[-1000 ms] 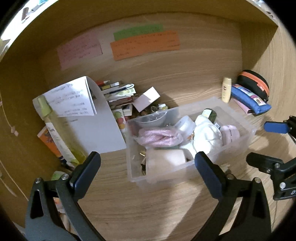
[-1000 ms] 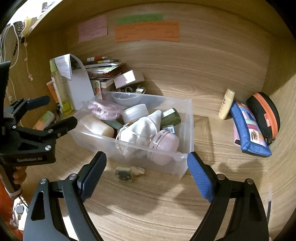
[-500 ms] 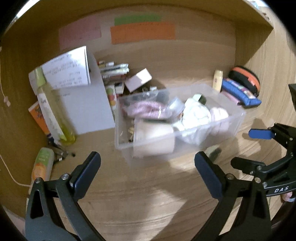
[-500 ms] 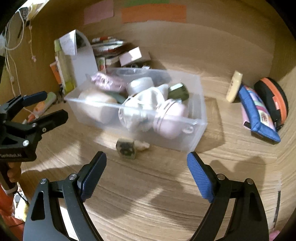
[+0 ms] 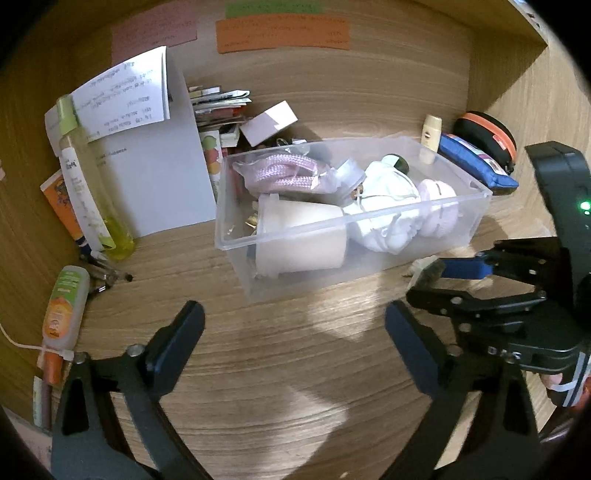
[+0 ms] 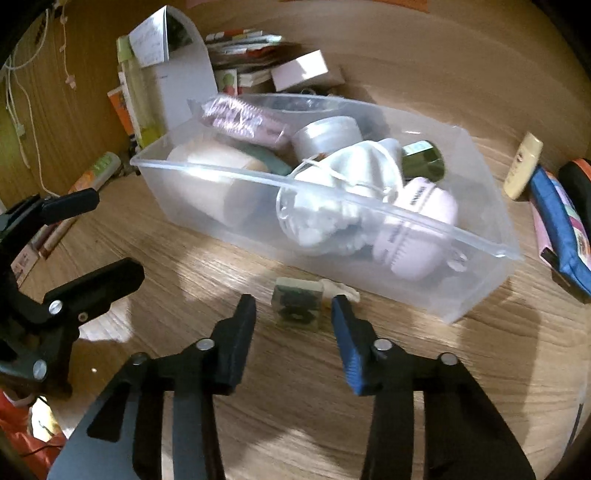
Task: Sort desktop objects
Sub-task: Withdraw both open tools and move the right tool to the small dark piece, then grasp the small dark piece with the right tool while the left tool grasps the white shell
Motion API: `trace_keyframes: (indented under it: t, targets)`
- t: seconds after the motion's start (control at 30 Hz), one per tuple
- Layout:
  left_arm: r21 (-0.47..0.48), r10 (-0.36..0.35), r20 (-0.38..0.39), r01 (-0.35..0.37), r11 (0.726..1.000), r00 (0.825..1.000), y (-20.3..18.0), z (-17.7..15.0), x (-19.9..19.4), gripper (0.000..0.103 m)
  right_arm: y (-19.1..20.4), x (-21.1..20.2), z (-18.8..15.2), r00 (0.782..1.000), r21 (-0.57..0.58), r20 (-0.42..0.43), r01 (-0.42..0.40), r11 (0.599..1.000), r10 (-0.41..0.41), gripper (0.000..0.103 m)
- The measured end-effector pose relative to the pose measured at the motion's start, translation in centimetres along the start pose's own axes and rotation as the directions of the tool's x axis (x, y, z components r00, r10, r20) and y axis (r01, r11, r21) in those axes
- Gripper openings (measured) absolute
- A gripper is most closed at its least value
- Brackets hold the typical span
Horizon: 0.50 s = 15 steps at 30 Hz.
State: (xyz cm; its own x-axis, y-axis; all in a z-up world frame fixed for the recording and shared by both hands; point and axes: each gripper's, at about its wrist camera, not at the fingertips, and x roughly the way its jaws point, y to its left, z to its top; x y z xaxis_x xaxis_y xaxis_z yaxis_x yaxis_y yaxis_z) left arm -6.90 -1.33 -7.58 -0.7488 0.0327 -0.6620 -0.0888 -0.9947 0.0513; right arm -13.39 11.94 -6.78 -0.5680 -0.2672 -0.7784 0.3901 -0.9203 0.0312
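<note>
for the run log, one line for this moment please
right tongs: closing, astride clip box, not gripping | left tongs: open, empty | bin: behind box

small clear case [image 6: 297, 305], flat before bin [image 6: 480, 295]

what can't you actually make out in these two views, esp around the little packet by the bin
- Small packet, right wrist view: blurred, its print and contents unreadable. The right gripper has just been closing around it; pads not seen touching.
- Same packet, left wrist view: mostly hidden behind the right gripper.
- Clear bin bottom: covered by piled items.
- Orange note on the back wall: writing too small.
- Left gripper: nothing between its fingers.
</note>
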Motion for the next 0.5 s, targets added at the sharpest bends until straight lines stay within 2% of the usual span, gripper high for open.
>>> trace_keyframes:
  t: [0.1,0.5]
  targets:
    - [0.016,-0.014,-0.021,0.015,1.0,1.0,-0.4,0.2,0.3,0.085,0.0,0.3,0.0,1.0,-0.001,-0.002,-0.002,1.0,0.002,0.022]
    - [0.054,-0.042,-0.066,0.045,0.997,0.997,-3.0,0.5,1.4,0.085,-1.4,-1.9,-0.9,0.998,0.016,0.039,-0.05,0.999,0.05,0.022]
